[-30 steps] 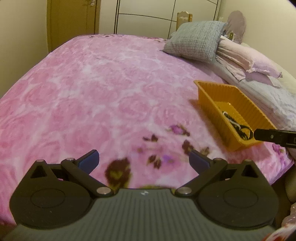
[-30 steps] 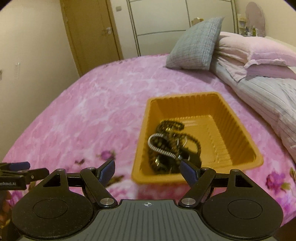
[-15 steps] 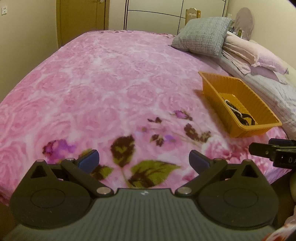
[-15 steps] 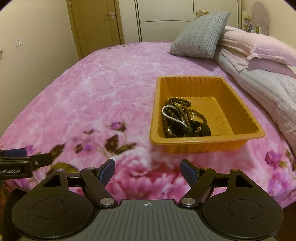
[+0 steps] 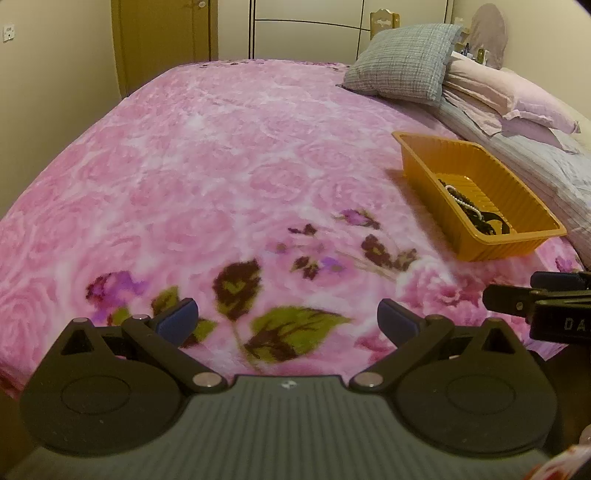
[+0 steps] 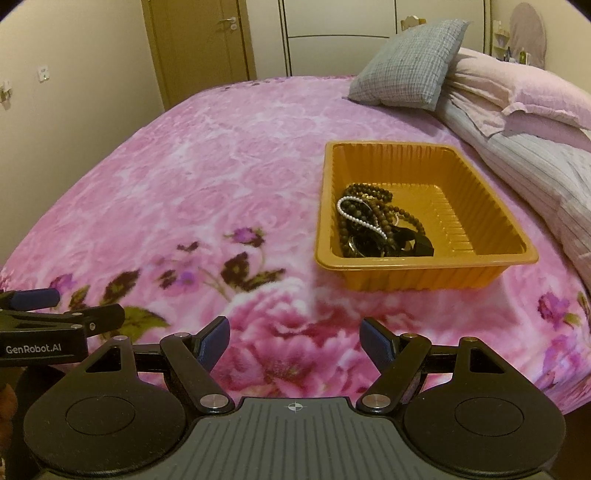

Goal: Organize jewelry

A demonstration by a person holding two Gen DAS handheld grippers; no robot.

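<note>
Two tools are in view, both with their blue-padded fingers spread wide and nothing held between them. Left tool [image 5: 287, 317] hovers over the near edge of the bed, above a printed green leaf and dark blossoms on the pink floral blanket [image 5: 207, 155]. Right tool [image 6: 294, 341] hovers over a large printed pink bloom near the same edge, well short of the orange tray [image 6: 424, 275]. Each tool appears at the margin of the other's view, side by side and apart.

Orange tray: rectangular, ribbed plastic, resting flat on the blanket toward the pillow side of the bed. Its contents lie bunched in the near left part of the tray floor; the far and right portions of the floor show bare ribbing.

Contents noted: dark brown beaded strands [image 6: 369, 194] coiled in a tangle, a white pearl strand [image 6: 360, 218] looped across the top of them, and a black item [image 6: 421, 243] at the right of the pile whose type cannot be determined. From the left wrist view only part of the pile shows above the tray wall.

Surroundings: grey checked cushion [image 6: 410, 61] leaning against pale pink pillows [image 6: 517, 88], a striped sheet [image 6: 546, 166] beside the tray, closet doors [image 6: 332, 33] beyond the bed.
</note>
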